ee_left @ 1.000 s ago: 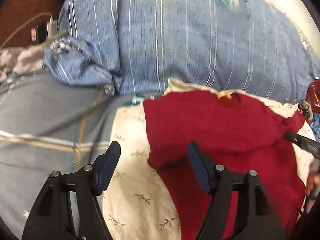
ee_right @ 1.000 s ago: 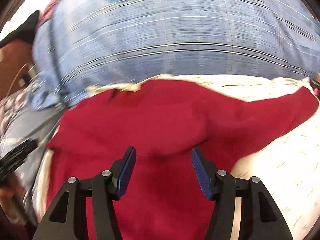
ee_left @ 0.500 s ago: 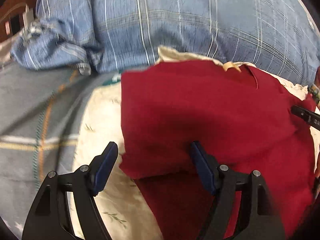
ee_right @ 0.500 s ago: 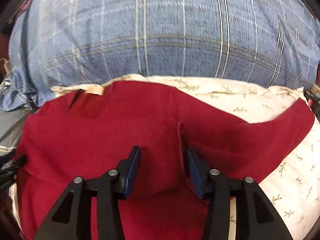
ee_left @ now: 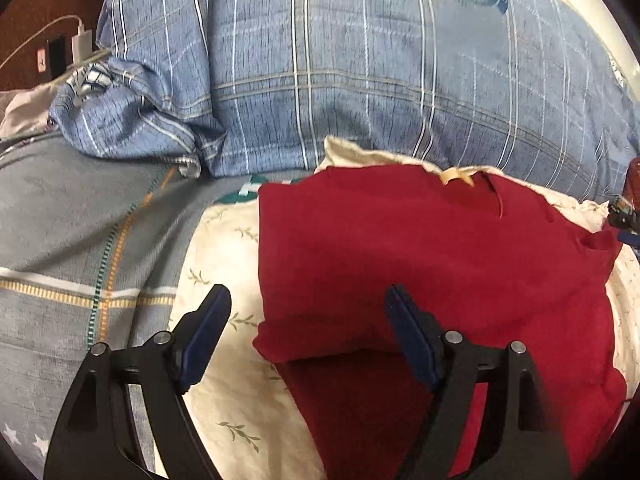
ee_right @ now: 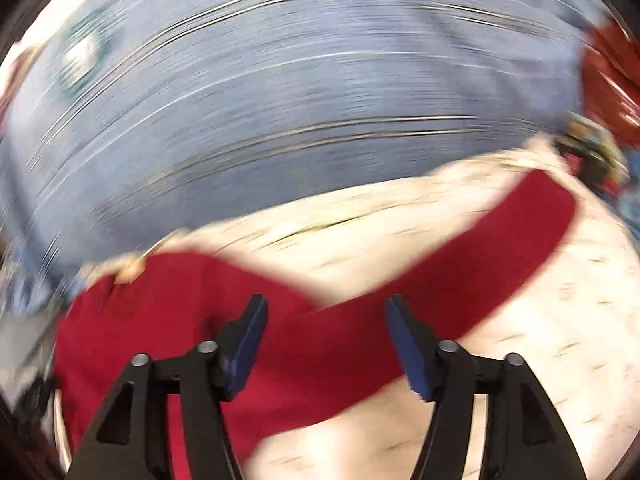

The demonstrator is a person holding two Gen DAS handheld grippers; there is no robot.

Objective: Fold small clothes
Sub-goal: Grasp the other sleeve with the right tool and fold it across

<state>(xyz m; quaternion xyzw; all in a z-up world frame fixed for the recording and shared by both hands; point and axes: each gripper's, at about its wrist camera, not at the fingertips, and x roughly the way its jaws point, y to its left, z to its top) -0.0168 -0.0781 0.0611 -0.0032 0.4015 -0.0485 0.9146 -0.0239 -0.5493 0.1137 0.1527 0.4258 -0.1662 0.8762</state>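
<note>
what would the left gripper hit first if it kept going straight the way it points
Probably the folded edge of the red garment, lying between the opening fingers of the left gripper; depth is unclear.

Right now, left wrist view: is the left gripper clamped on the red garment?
No. The left gripper stands open, its jaws still opening, with the red garment edge lying loose between them.
</note>
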